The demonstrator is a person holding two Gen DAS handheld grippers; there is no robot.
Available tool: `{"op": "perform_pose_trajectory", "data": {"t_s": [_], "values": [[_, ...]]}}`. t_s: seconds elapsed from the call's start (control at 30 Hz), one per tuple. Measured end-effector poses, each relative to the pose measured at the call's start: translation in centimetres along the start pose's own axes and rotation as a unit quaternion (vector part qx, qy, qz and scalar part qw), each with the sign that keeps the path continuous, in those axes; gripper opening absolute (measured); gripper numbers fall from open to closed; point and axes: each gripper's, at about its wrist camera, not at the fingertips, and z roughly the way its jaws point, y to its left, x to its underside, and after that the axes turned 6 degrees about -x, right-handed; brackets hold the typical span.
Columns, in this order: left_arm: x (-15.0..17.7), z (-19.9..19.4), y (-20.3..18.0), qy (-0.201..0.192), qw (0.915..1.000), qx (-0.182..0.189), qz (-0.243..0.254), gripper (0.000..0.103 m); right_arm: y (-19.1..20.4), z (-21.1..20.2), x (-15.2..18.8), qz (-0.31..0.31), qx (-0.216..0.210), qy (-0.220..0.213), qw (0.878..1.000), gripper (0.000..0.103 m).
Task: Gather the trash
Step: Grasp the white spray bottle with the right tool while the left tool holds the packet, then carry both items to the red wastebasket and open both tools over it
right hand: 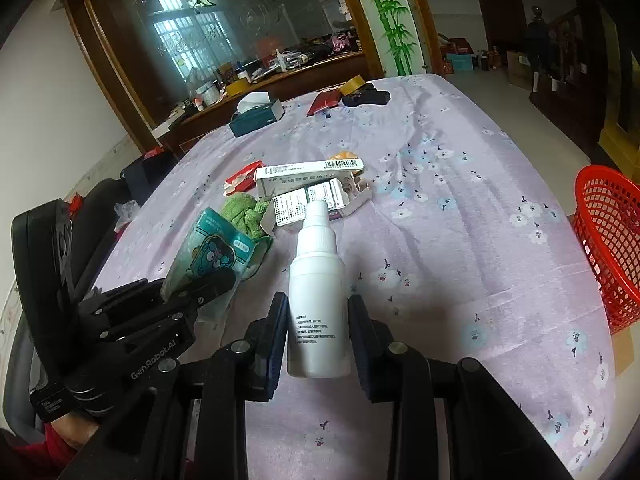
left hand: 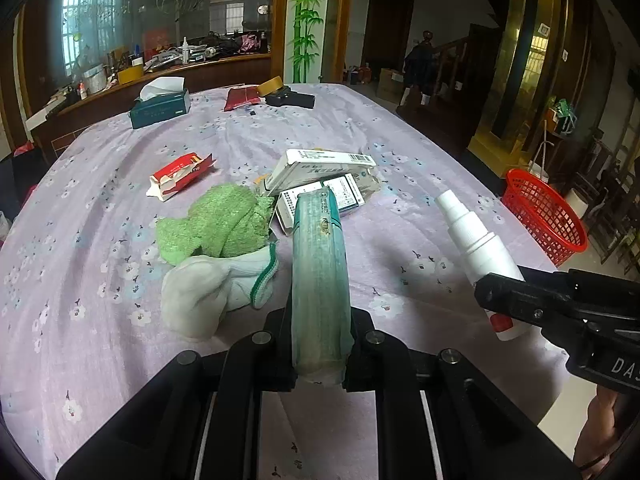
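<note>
Trash in both grips: my left gripper (left hand: pixel 320 344) clamps a flat teal plastic tissue packet (left hand: pixel 320 276), and my right gripper (right hand: pixel 318 336) clenches a white plastic spray bottle (right hand: pixel 318 300), both raised over the lilac floral tablecloth (left hand: pixel 400 128). I judge the pickup done; next comes the carry to the red plastic mesh basket (right hand: pixel 608 240) past the table's right edge, then letting go above it. White cardboard medicine boxes (left hand: pixel 320 184) remain. Basket's base is cut off; its contents cannot be made out.
</note>
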Motion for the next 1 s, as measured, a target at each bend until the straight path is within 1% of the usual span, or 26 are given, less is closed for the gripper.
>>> {"op": "perform_pose_trajectory", "data": {"t_s": [0.27,1.0], "values": [[0.19,0.14,0.43,0.0,1.0,-0.007,-0.001,0.013,0.14,0.27,-0.14,-0.001,0.001,0.003,1.0,0.033],[0.26,0.27,0.48,0.002,1.0,-0.005,-0.002,0.013,-0.08,0.39,0.07,0.001,0.005,0.007,1.0,0.033]]}}
